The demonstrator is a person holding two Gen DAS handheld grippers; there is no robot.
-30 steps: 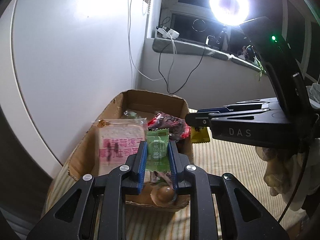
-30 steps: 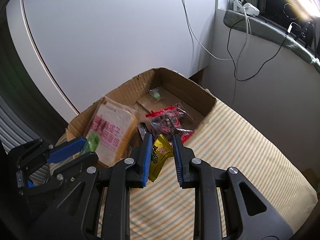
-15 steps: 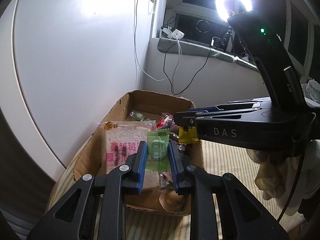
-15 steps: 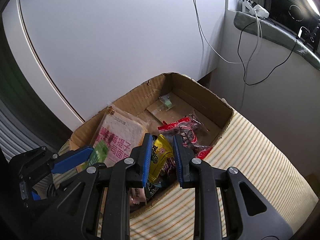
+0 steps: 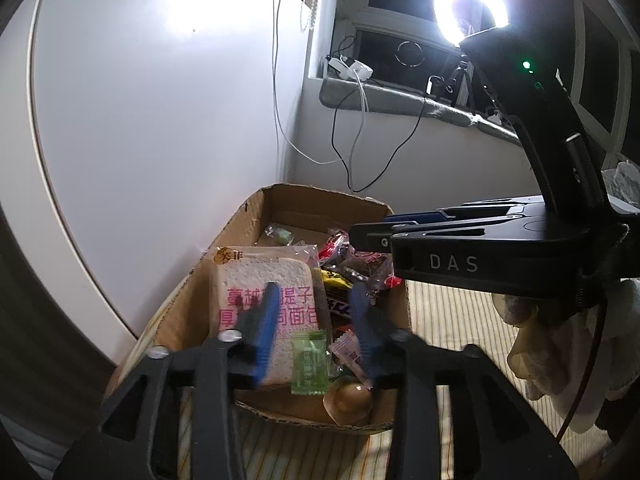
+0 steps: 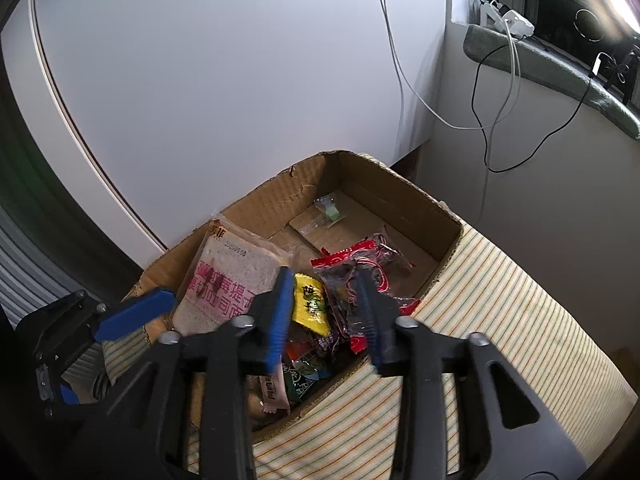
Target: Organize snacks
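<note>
Left gripper: jaws just opened, parted over the cardboard box, nothing pressed between them. Green packet loose between and below the blue pads, blurred, probably mid-drop or just landed against the bread pack at the near end of the box. Likely released here because the spot beside the bread is free and close to the near wall.

Right gripper: jaws also just opened, moderately apart, holding nothing. Yellow packet lying between the pads but clear of them, resting on the heap of snacks beside the red packet. Apparently let go directly above the pile so as to fall a short way only.

Further out: a small green candy alone on the bare box floor at the far end; a round brown snack and a pink-and-white wrapper at the near wall. Box standing on striped bedding, against a white panel. Both deliveries judged done; next, probably a reach for anything outside the box, none visible here.
</note>
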